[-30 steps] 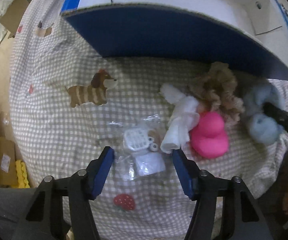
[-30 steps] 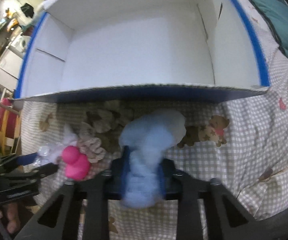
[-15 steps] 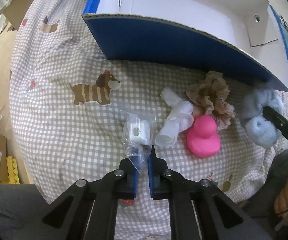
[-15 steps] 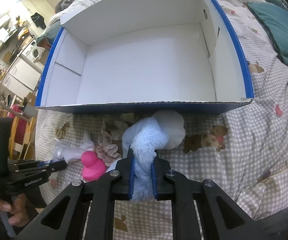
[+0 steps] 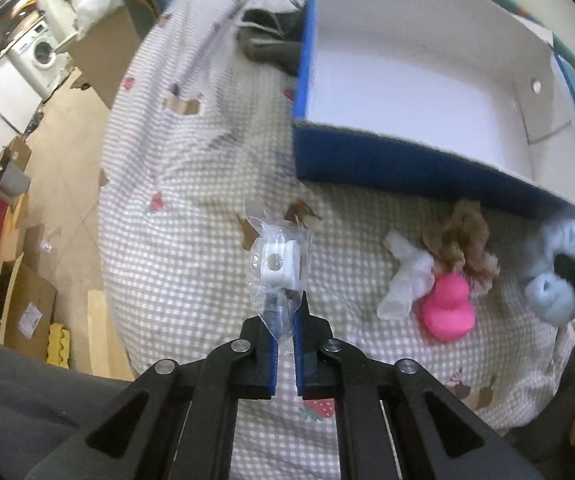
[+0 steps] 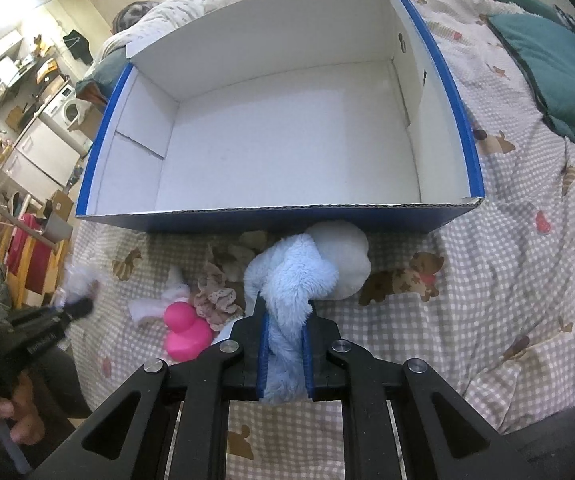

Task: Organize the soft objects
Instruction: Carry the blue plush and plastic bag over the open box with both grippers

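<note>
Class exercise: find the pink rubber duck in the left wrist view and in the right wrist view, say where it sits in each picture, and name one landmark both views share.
Left wrist view: the pink duck lies at lower right on the checked cover, below the beige frilly scrunchie.
Right wrist view: the pink duck lies at lower left, left of the right gripper.
Shared landmark: the blue-and-white box, behind the duck.

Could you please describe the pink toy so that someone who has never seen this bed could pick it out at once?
Start at the big blue-and-white cardboard box on the checked bedspread. Before its near wall lies a small heap of soft things. The pink toy is at the heap's near edge, beside a beige frilly scrunchie: smooth, duck-shaped, the only bright pink thing there.
</note>
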`<action>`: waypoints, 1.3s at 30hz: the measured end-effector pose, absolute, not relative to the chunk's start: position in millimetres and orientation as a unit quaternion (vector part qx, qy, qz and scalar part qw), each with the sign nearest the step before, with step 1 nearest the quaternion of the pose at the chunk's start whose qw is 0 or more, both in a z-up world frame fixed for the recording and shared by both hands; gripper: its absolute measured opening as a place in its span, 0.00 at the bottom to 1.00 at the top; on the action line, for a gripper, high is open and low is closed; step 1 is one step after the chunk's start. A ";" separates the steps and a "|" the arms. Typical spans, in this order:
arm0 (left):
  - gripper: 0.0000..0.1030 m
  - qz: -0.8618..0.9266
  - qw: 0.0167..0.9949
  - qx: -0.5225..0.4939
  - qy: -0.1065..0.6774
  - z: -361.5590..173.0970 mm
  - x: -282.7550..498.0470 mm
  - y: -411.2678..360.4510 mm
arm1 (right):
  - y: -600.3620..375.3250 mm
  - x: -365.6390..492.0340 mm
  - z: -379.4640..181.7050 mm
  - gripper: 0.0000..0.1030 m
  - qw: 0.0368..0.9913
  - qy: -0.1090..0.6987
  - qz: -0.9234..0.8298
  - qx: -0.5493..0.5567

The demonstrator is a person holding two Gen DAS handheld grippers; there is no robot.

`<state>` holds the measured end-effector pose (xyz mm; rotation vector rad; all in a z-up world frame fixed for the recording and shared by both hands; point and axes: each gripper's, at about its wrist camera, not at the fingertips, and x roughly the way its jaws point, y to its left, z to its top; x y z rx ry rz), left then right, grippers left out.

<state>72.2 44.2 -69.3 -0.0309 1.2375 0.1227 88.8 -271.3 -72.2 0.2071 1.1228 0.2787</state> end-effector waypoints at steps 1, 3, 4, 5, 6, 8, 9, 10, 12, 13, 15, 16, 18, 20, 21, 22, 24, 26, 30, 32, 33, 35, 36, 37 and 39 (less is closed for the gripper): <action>0.06 0.059 0.815 -0.016 0.576 -66.2 71.7 45.5 | -269.6 89.0 -71.3 0.15 0.833 0.529 0.132 0.097; 0.06 0.056 0.819 -0.021 0.571 -69.6 69.3 43.8 | -268.6 89.3 -70.0 0.15 0.834 0.526 0.133 0.097; 0.06 0.055 0.820 -0.021 0.569 -69.8 69.6 45.2 | -268.0 88.8 -69.7 0.15 0.835 0.525 0.133 0.096; 0.06 0.053 0.822 -0.021 0.566 -67.2 68.8 44.8 | -267.7 88.5 -69.5 0.15 0.835 0.525 0.133 0.096; 0.06 0.053 0.823 -0.020 0.565 -65.6 67.2 43.5 | -266.5 88.6 -69.1 0.15 0.836 0.524 0.132 0.095; 0.06 0.052 0.824 -0.021 0.564 -62.2 70.1 39.4 | -266.7 87.3 -68.7 0.15 0.836 0.524 0.131 0.096; 0.06 0.051 0.825 -0.024 0.562 -66.7 76.1 25.0 | -266.8 86.9 -68.5 0.15 0.837 0.523 0.131 0.097; 0.06 0.049 0.826 -0.026 0.561 -65.2 75.3 24.4 | -267.5 86.7 -67.5 0.15 0.837 0.522 0.132 0.098; 0.06 0.049 0.830 -0.025 0.555 -71.4 70.8 13.0 | -268.7 85.6 -66.0 0.15 0.839 0.519 0.132 0.102; 0.06 0.049 0.833 -0.024 0.551 -73.3 75.1 13.3 | -269.2 85.1 -65.2 0.15 0.839 0.517 0.133 0.102; 0.06 0.052 0.841 -0.022 0.538 -67.1 73.2 9.8 | -269.2 82.9 -63.1 0.15 0.841 0.513 0.136 0.100; 0.06 0.053 0.846 -0.021 0.531 -64.0 71.7 8.0 | -269.1 80.9 -61.8 0.15 0.843 0.510 0.138 0.098; 0.06 0.055 0.857 -0.025 0.512 -55.7 69.9 8.0 | -267.5 78.0 -58.2 0.15 0.846 0.504 0.145 0.095; 0.05 0.053 0.869 -0.032 0.490 -46.6 68.2 9.4 | -265.6 74.5 -54.3 0.15 0.850 0.496 0.153 0.093; 0.05 0.052 0.876 -0.033 0.479 -42.0 67.3 9.4 | -264.4 72.7 -51.7 0.15 0.852 0.491 0.156 0.091; 0.05 0.052 0.883 -0.032 0.466 -36.3 65.1 8.3 | -263.1 70.6 -48.6 0.15 0.855 0.486 0.160 0.090; 0.05 0.048 0.898 -0.029 0.436 -23.2 59.4 5.6 | -262.6 66.1 -42.6 0.15 0.860 0.473 0.168 0.090; 0.05 0.043 0.911 -0.024 0.410 -11.7 54.1 1.8 | -262.5 62.5 -36.0 0.15 0.866 0.459 0.177 0.093; 0.05 0.031 0.925 -0.020 0.377 9.1 51.6 -3.0 | -262.4 56.6 -15.9 0.15 0.879 0.420 0.204 0.093; 0.05 0.019 0.927 -0.025 0.373 18.5 55.3 -4.1 | -264.6 54.2 -1.2 0.15 0.888 0.395 0.214 0.095; 0.05 0.015 0.928 -0.027 0.372 22.4 57.7 -4.3 | -265.6 54.2 5.3 0.15 0.892 0.385 0.218 0.096; 0.05 0.010 0.926 -0.026 0.376 26.9 66.1 -7.2 | -265.9 57.7 15.3 0.15 0.896 0.373 0.219 0.095; 0.05 0.008 0.925 -0.027 0.378 28.7 70.4 -8.3 | -264.7 61.0 19.0 0.15 0.897 0.372 0.218 0.095; 0.05 0.007 0.925 -0.026 0.380 30.1 75.3 -9.6 | -265.0 64.5 22.2 0.15 0.897 0.371 0.218 0.095; 0.05 0.004 0.924 -0.020 0.382 32.2 87.3 -12.5 | -266.4 72.4 27.2 0.15 0.898 0.369 0.219 0.095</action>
